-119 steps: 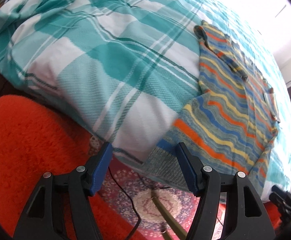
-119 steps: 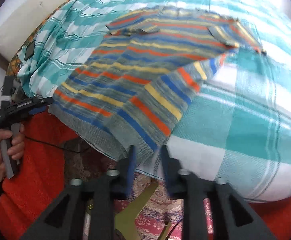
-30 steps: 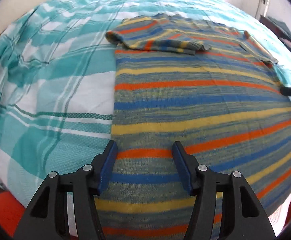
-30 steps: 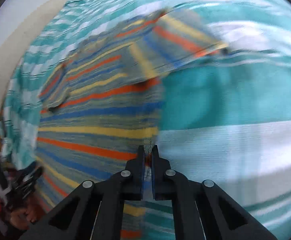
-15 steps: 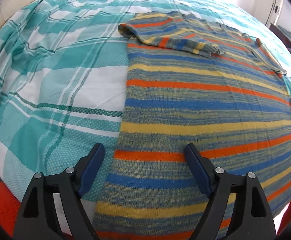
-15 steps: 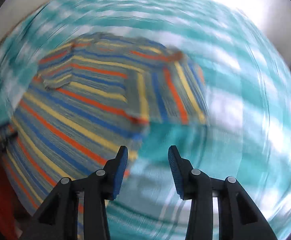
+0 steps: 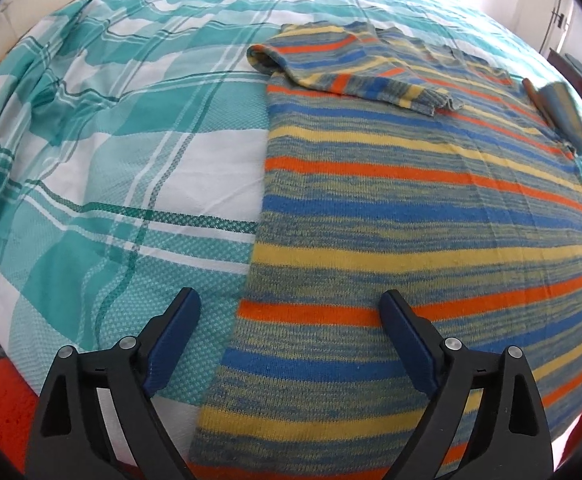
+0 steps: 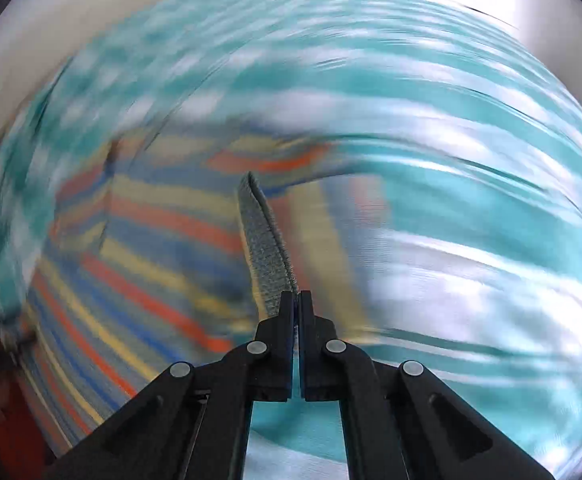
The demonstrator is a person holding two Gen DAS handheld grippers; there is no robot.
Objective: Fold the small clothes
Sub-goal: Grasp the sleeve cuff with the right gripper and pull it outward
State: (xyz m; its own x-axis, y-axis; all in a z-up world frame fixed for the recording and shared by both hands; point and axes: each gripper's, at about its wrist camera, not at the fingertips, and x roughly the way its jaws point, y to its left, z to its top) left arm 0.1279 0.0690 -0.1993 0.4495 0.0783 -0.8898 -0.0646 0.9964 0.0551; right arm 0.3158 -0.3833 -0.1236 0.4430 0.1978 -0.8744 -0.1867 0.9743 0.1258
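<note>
Teal plaid bedspread, striped sweater flat.
R gripper clamped on sleeve cuff; L gripper opening, empty. Lay sleeve straight across, no bunching.

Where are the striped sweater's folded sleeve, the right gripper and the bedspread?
folded sleeve (image 7: 355, 76), left wrist view, middle of the sleeve lying across the chest.
right gripper (image 8: 295, 300), right wrist view, shut fingertips pinching the grey cuff.
bedspread (image 7: 111, 152), left wrist view, bare checked cloth left of the sweater.
</note>
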